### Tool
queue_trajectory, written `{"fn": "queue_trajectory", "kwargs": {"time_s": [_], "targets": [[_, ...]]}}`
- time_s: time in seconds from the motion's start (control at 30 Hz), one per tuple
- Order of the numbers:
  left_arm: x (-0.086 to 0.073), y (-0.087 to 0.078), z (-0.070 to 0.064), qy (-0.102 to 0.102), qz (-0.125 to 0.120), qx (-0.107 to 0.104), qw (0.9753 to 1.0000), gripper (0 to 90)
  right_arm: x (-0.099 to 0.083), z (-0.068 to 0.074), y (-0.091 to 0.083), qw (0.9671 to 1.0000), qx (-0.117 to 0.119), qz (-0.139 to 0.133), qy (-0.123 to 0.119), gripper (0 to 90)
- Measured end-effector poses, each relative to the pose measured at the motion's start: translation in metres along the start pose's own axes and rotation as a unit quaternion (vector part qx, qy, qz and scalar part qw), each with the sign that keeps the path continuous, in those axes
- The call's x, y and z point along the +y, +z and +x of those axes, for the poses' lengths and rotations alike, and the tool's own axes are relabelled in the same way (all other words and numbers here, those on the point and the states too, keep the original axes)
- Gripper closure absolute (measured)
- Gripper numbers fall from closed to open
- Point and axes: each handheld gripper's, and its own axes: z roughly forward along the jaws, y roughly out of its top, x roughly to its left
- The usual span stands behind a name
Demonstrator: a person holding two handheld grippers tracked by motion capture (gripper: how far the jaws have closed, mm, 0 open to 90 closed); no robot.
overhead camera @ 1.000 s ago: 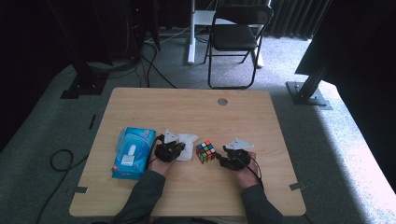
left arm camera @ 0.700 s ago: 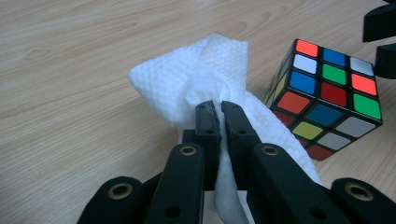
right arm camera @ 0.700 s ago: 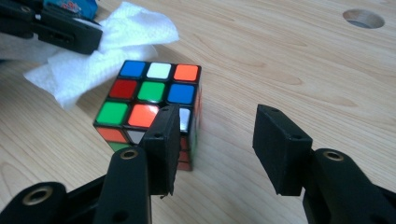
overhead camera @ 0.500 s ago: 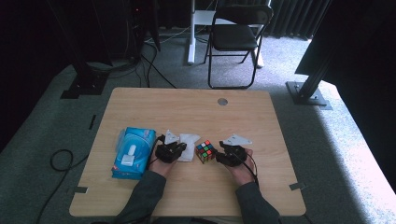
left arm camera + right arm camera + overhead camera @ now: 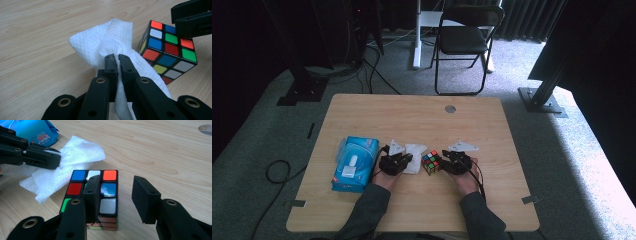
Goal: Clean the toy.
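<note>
- The person's forearms come in over the near edge of the wooden table (image 5: 412, 115).
- Left gripper (image 5: 117, 58) is pinched tight on a white tissue (image 5: 100, 42).
- Right gripper (image 5: 117, 192) stands wide, one jaw across the top of the puzzle cube (image 5: 105, 190), which sits mid-table, touching the tissue.
- Left of those lies a blue wipes pack (image 5: 354, 162).
- Beyond the table, a folding chair (image 5: 464, 37).

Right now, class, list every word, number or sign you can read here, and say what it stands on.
"99.9": on the blue wipes pack, in red, right gripper view.
Other print on the pack: too small and blurred to read.
Cube, tissue, table: no text.
</note>
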Motion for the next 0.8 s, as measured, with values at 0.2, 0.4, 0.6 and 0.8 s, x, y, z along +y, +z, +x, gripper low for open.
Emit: {"fn": "queue_trajectory", "kwargs": {"time_s": [0.2,0.4,0.6,0.8], "targets": [[0.001,-0.001,-0.004,0.003,-0.004,-0.005,1.0,86.9,0.0,-0.001,0.0,0.9999,0.005,0.002,0.015,61.6],[0.002,-0.003,-0.01,0.007,-0.011,-0.011,0.9999,86.9,0.0,0.0,0.0,0.9997,0.006,0.002,0.022,64.1],[0.003,-0.007,-0.017,0.011,-0.017,-0.021,0.9996,86.9,-0.001,0.001,0.0,0.9997,0.006,-0.001,0.022,65.8],[0.003,-0.014,-0.024,0.013,-0.028,-0.032,0.999,86.9,-0.002,0.001,0.0,0.9996,0.007,-0.003,0.028,67.0]]}}
